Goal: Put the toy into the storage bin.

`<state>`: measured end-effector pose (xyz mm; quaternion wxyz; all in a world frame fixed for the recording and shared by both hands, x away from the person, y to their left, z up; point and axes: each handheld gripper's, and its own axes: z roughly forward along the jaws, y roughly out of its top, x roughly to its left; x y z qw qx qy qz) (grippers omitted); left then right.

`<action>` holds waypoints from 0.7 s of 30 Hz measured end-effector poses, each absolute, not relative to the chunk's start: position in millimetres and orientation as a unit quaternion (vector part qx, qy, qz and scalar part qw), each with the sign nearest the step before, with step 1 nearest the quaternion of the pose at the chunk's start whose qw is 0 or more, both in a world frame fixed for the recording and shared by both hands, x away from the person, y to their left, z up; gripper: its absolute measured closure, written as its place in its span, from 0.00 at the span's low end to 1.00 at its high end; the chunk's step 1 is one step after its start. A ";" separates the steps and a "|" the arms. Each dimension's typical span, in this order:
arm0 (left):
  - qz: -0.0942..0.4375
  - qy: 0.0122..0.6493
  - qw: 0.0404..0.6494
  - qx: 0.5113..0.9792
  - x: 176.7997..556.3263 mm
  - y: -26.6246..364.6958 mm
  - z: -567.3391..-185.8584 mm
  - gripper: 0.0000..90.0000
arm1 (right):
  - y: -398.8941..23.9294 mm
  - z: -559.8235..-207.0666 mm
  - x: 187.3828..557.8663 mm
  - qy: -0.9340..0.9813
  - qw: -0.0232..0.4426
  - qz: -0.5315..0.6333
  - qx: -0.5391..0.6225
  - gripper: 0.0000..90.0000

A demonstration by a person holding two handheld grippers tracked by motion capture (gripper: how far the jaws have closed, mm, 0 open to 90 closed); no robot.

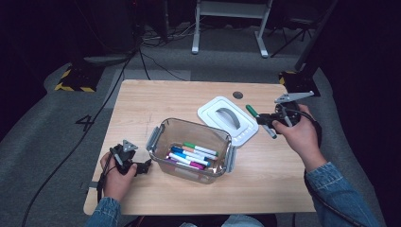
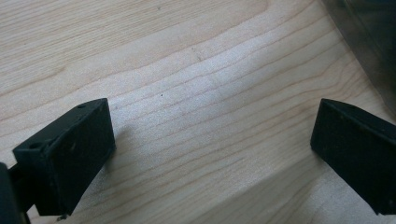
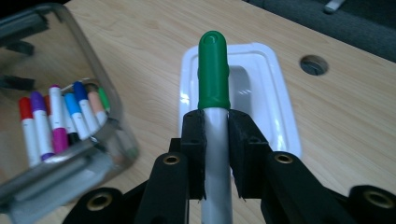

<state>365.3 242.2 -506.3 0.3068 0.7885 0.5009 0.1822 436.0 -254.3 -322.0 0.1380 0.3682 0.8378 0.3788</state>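
Evidently for packing, the right gripper (image 3: pixel 216 154) clenches a green-capped white marker (image 3: pixel 214 70) above the white handled lid (image 1: pixel 226 118), beside the clear plastic box (image 1: pixel 163 130) of markers, while the left gripper (image 2: pixel 212 144) gapes empty on the wooden table (image 1: pixel 156 97).

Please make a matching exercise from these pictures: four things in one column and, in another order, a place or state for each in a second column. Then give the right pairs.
Things:
1. green-capped marker
2. white lid
3. left claw
4. clear box

Places or states:
A. open over bare wood of the table
B. lying flat on the table beside the box
C. clamped in the right claw
D. holding several coloured markers

Pairs: 1-C, 2-B, 3-A, 4-D
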 end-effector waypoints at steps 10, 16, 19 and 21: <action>0.183 0.501 0.307 0.788 365.1 242.2 -506.4 0.00 | -189.2 -312.3 429.9 0.866 0.103 0.391 0.293 0.86; 0.183 0.501 0.307 0.788 365.1 242.2 -506.3 0.00 | -151.6 -313.2 425.5 0.879 0.081 0.394 0.257 0.86; 0.182 0.501 0.307 0.788 365.1 242.2 -506.3 0.00 | -132.5 -315.6 423.0 0.885 0.070 0.393 0.238 0.86; 0.182 0.501 0.307 0.788 365.2 242.2 -506.2 0.00 | -120.6 -317.7 421.5 0.889 0.064 0.392 0.227 0.86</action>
